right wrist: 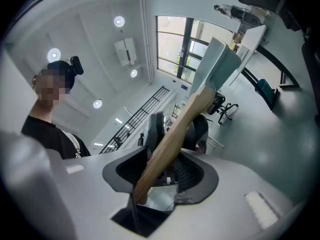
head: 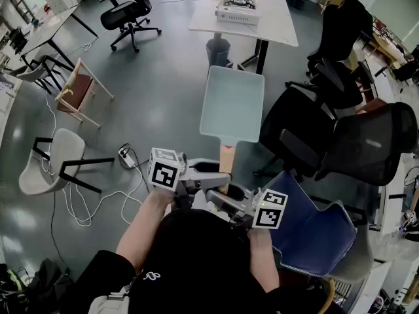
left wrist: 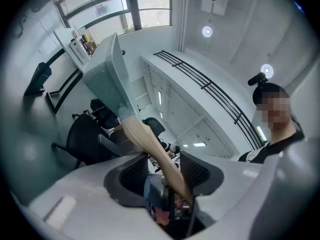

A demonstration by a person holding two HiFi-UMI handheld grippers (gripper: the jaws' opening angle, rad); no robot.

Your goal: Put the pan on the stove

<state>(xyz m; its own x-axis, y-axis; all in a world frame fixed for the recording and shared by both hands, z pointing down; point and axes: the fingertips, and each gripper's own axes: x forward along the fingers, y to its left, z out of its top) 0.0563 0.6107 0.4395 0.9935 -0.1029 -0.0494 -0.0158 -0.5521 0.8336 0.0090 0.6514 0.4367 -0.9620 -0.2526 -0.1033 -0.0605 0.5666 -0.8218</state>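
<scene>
Underneath everything, a glossy grey floor (head: 163, 103), seen steeply from above. At the top of the head view, a white rectangular bench (head: 278, 28) on a dark leg. Off to the right, a cluster of black mesh office chairs (head: 366, 142). Closer in, a blue padded chair (head: 314, 234) just beside the person's right arm. Over on the left, a pale plastic shell chair (head: 46, 169) with black legs.

Held up in the air over the floor, between the person and the bench and well apart from it: a square pale-teal pan (head: 232, 103) with a light wooden handle (head: 226, 157). Flat face towards the head camera, handle pointing back at the person. Not yet on the burner.

Near the left edge of the bench, a small silver-white portable gas stove (head: 237, 6) with a black burner grate on top.

Lower down, close to the person's chest, both tongs meeting at the end of the wooden handle. Right tongs (right wrist: 174, 134) clamped on that handle, with the dark ribbed pads snug against either side of it in the right gripper view. Left tongs (left wrist: 164, 170) spread wide, with the same handle running between the jaws, lying against the right-hand pad and leaving a clear gap on the other side.
</scene>
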